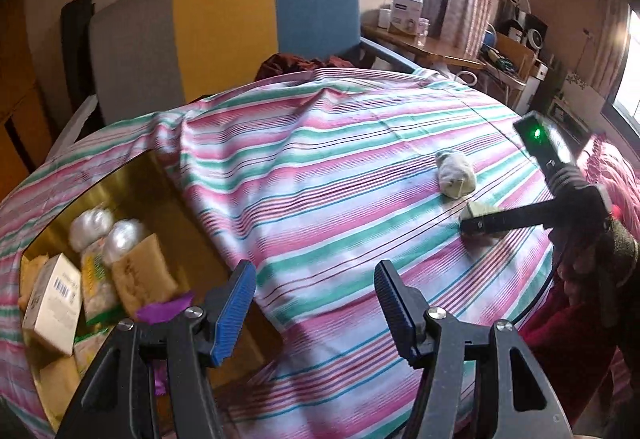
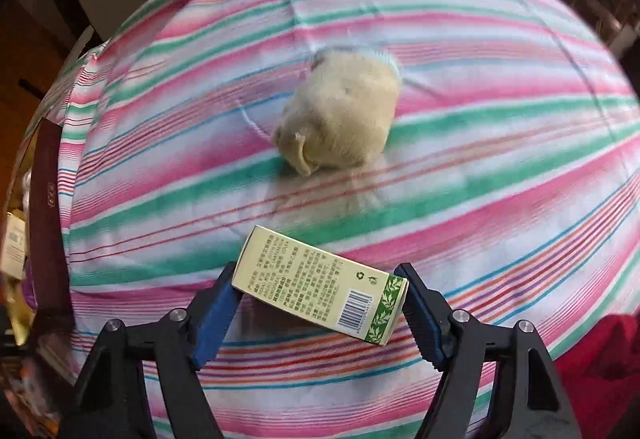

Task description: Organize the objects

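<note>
A pale green carton with a barcode and leaf print (image 2: 320, 283) lies between the fingers of my right gripper (image 2: 316, 299); both pads touch its ends, so the gripper is shut on it, low over the striped bedspread (image 2: 480, 119). Beyond it lies a rolled cream sock bundle (image 2: 340, 119). In the left wrist view the right gripper (image 1: 476, 227) shows at the right with the carton (image 1: 478, 211), near the sock bundle (image 1: 456, 175). My left gripper (image 1: 316, 299) is open and empty above the bedspread (image 1: 320, 167), beside a gold-lined box (image 1: 132, 199).
The gold-lined box holds a white carton (image 1: 52, 303), bagged snacks (image 1: 96, 271) and a brown packet (image 1: 140, 275). A grey, yellow and blue headboard (image 1: 224, 27) stands behind the bed. A cluttered desk (image 1: 424, 39) is at the back right. Red fabric (image 2: 600, 359) lies at the right edge.
</note>
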{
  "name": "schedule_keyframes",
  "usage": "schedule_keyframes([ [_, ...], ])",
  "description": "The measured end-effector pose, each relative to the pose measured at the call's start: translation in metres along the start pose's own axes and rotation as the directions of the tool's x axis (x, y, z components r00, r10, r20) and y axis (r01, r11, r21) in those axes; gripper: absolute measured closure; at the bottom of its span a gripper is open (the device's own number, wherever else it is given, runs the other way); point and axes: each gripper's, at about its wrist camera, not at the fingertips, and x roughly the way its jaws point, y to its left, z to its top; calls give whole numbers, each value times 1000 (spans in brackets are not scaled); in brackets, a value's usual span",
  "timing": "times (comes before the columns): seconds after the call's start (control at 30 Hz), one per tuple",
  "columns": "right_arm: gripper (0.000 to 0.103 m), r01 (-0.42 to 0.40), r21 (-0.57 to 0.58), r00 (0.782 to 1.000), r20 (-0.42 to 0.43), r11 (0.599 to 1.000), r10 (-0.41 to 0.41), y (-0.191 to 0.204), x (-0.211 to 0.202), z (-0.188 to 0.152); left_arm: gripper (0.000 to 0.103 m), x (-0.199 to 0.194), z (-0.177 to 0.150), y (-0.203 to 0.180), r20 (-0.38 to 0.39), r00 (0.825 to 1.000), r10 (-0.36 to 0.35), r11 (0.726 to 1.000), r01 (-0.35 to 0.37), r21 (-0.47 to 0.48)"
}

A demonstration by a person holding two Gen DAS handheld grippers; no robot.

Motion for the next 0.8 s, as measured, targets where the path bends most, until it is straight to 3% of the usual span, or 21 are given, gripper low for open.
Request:
schedule_keyframes([
  [0.13, 27, 54, 61, 992, 112, 997, -61, -22, -25, 4, 41, 18, 12, -20, -23, 1000, -2, 999, 3, 42],
  [0.23, 27, 95, 162, 973, 193, 982, -126, -52, -42, 3, 41, 30, 20, -36, -35, 999, -4, 997, 7, 81],
  [0.43, 27, -9, 356, 957, 275, 934, -96, -93, -56, 10, 41, 53, 32, -65, -61, 998, -28, 990, 36, 137],
  [0.8, 26, -83, 385, 953, 301, 919, -40, -96, -52, 8, 41, 109, 49, -104, -152, 985, -86, 977, 113, 180],
])
